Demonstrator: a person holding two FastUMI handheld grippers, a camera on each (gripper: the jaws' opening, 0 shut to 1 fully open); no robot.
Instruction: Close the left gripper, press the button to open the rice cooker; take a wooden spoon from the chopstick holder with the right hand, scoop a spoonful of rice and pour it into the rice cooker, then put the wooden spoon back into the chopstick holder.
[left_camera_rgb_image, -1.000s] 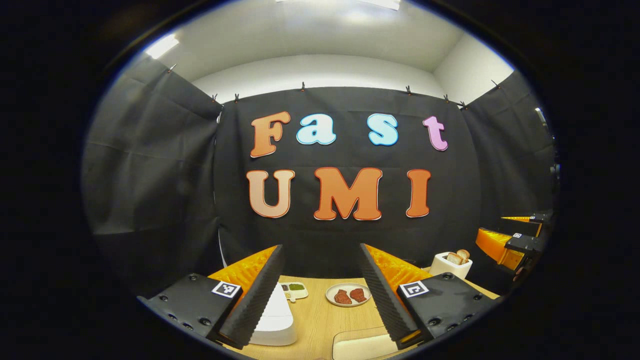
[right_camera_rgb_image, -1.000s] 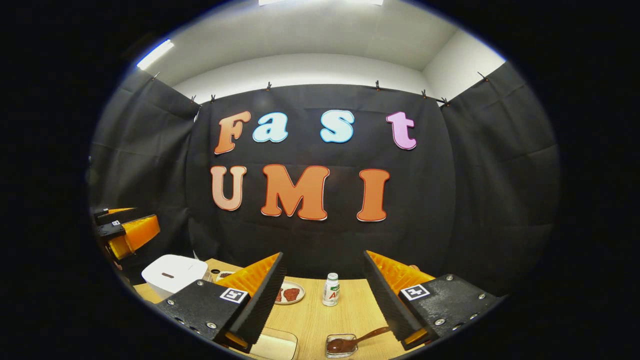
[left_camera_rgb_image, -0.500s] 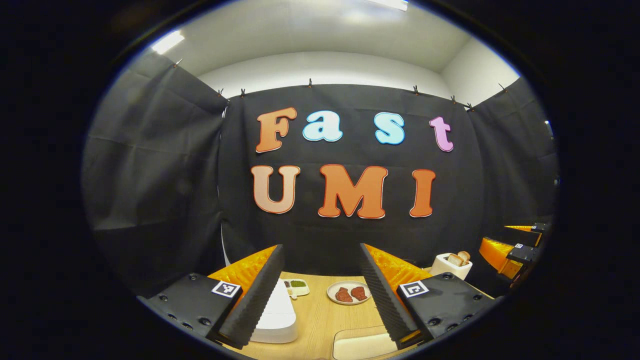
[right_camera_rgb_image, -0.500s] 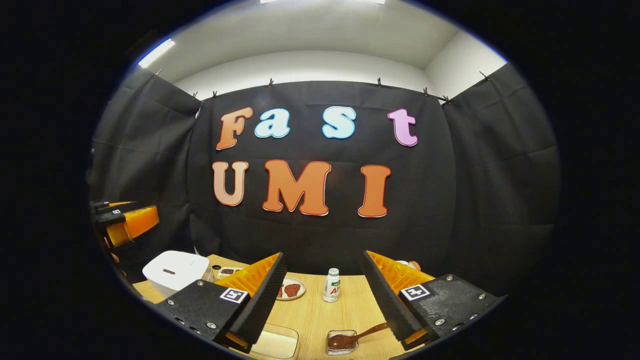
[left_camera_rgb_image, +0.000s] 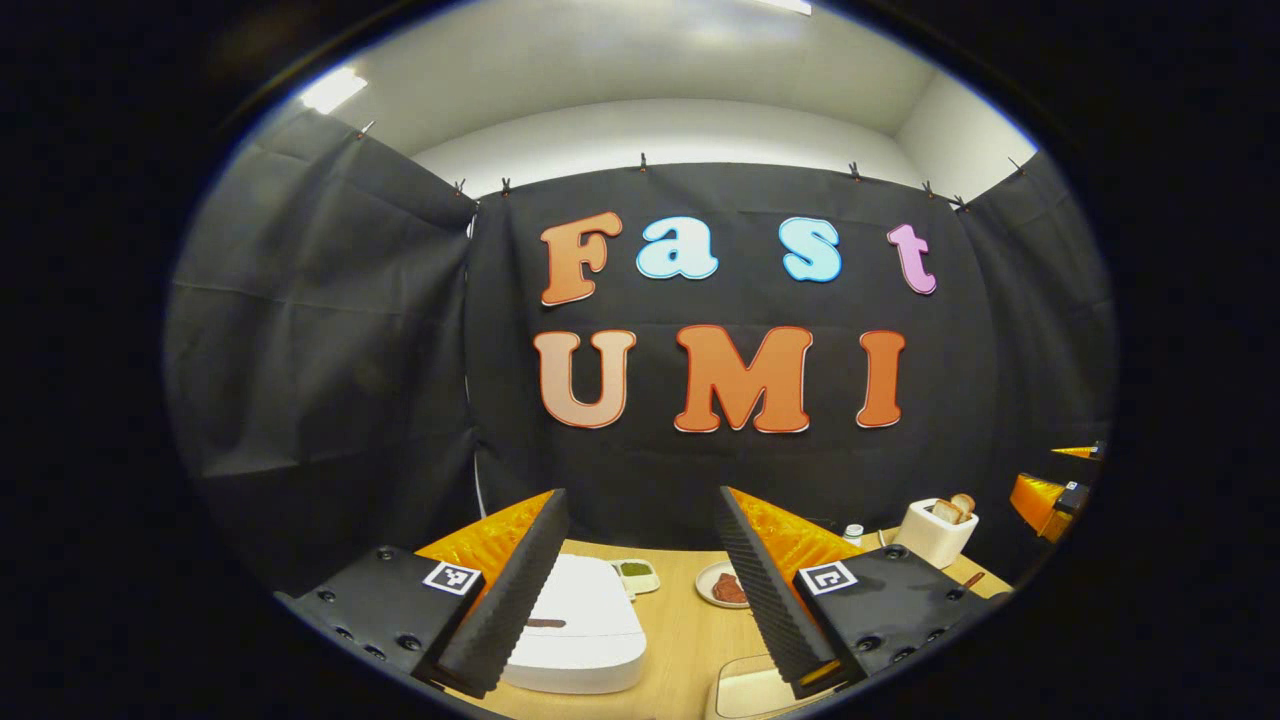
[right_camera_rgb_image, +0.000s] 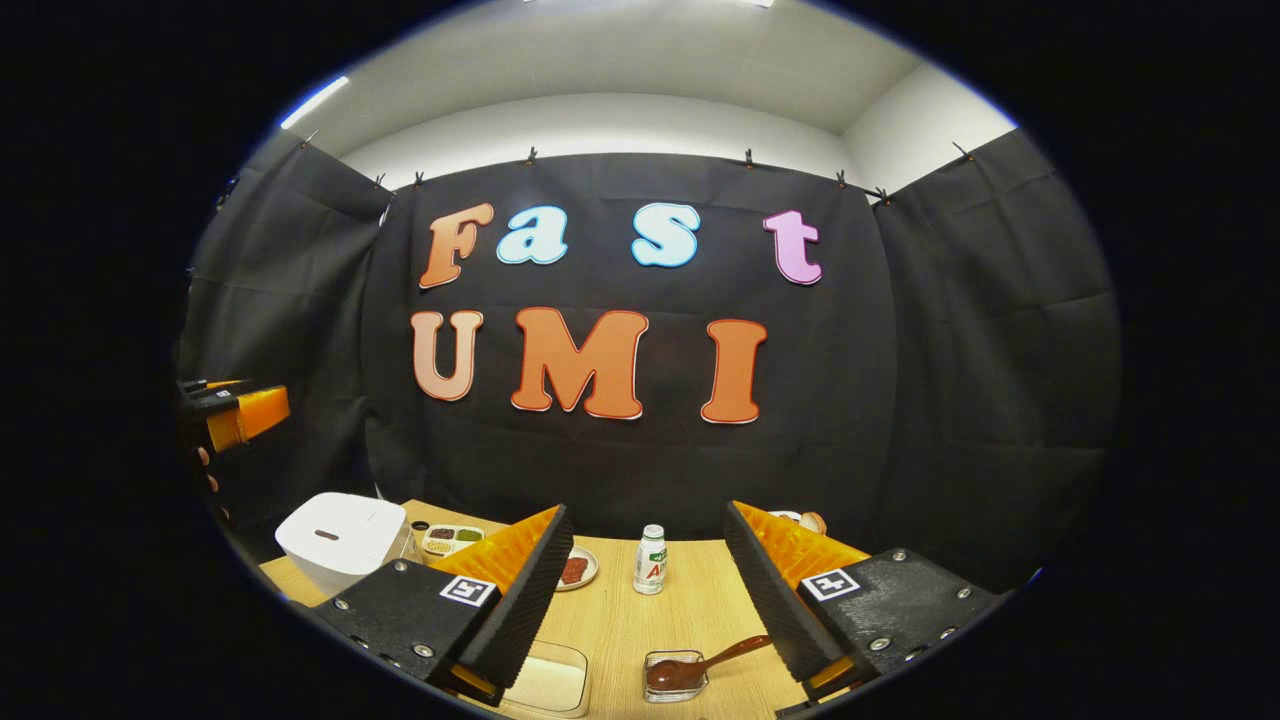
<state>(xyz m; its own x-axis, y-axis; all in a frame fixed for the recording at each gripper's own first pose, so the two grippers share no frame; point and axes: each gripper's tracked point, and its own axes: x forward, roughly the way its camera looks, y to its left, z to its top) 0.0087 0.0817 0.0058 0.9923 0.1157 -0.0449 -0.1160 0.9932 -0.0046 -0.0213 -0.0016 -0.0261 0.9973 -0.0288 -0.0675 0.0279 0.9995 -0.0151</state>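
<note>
Hovering above the table (left_camera_rgb_image: 690, 640), the left gripper (left_camera_rgb_image: 640, 590) has its jaws wide apart and empty over the closed rice cooker (left_camera_rgb_image: 575, 630). Risk: pressing the button (left_camera_rgb_image: 545, 623) with parted jaws would likely miss it. The right gripper (right_camera_rgb_image: 645, 600) is likewise wide and empty. The wooden spoon (right_camera_rgb_image: 700, 665) lies with its bowl in a glass dish (right_camera_rgb_image: 675, 672), its handle pointing right and away.

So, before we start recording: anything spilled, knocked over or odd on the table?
Nothing stands out. The rice cooker sits shut and level, the small bottle stands upright, and the wooden spoon rests in its clear holder; no spills.
</note>
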